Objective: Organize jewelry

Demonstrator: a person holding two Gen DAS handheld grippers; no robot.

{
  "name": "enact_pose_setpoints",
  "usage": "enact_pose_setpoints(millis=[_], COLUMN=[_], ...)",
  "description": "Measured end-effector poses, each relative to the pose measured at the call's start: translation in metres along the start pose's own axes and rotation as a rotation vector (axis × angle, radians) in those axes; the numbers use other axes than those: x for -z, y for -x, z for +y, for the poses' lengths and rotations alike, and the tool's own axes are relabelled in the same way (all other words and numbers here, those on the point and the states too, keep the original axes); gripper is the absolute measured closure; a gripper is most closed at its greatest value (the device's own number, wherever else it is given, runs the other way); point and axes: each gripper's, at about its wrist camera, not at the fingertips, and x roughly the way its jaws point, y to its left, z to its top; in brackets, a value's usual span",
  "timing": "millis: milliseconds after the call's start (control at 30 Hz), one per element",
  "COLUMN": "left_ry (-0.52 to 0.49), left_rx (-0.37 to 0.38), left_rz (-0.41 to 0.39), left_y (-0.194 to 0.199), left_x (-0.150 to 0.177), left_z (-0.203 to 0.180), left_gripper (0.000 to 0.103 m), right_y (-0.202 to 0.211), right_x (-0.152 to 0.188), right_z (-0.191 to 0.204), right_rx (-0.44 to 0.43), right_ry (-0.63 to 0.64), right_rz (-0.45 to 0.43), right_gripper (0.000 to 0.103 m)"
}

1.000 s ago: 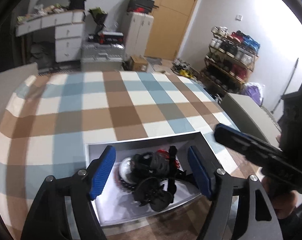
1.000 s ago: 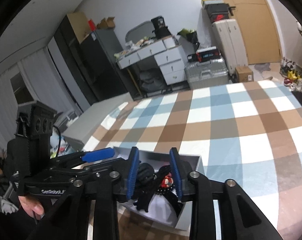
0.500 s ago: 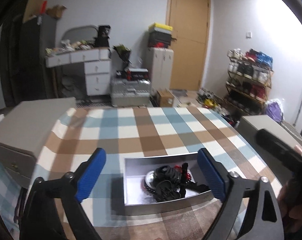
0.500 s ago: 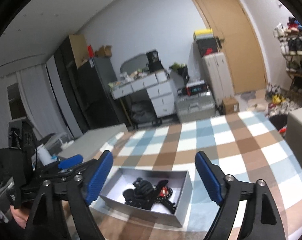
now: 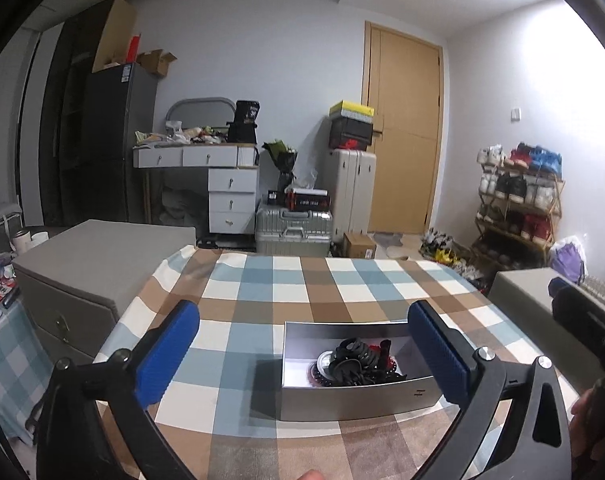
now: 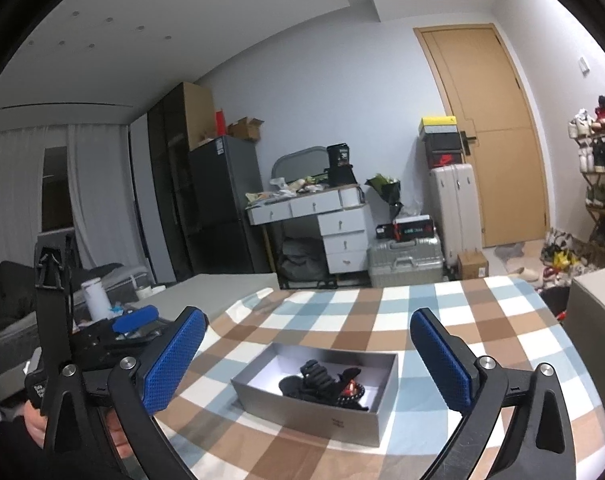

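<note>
A silver-grey open box (image 5: pixel 354 402) (image 6: pixel 302 412) sits on the checked tablecloth near the table's front edge. Inside lies a tangle of black jewelry and bands (image 5: pixel 356 362) (image 6: pixel 318 380) with a red beaded piece (image 5: pixel 382 354) (image 6: pixel 352 390) and a round metal piece (image 5: pixel 325 361). My left gripper (image 5: pixel 302 352) is open and empty, raised behind and above the box. My right gripper (image 6: pixel 308 354) is open and empty, held back from the box. The left gripper also shows at the left of the right wrist view (image 6: pixel 102 336); the right gripper shows at the right edge of the left wrist view (image 5: pixel 582 320).
The checked tablecloth (image 5: pixel 302 280) covers the table. Grey cabinets stand at the left (image 5: pixel 90 264) and the right (image 5: pixel 522 288). Behind are a white desk (image 5: pixel 206 168), suitcases (image 5: pixel 294 232), a shoe rack (image 5: pixel 514 208) and a door (image 5: pixel 402 132).
Both grippers have pulled up and back from the box. The right gripper's jaws, narrow over the jewelry one second ago, now stand wide open and empty. The jewelry stays in the box.
</note>
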Motion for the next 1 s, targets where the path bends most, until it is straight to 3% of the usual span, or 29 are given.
enact_pose_setpoints(millis=[233,500,1000], left_ry=[-0.042,-0.057,-0.068], left_rx=[-0.064,-0.1,-0.111], left_rz=[-0.062,-0.065,0.021], left_y=[0.008,0.01,0.001], left_x=[0.017,0.031,0.041], left_z=[0.003,0.004,0.001], left_gripper=[0.001,0.001,0.001], right_y=[0.004,0.001,-0.024], right_x=[0.015,0.04,0.059], right_z=[0.0,0.003,0.0], right_rx=[0.038,0.103,0.128], right_ry=[0.025,0.125,0.159], right_rz=[0.004,0.02,0.147], right_gripper=[0.0,0.0,0.0])
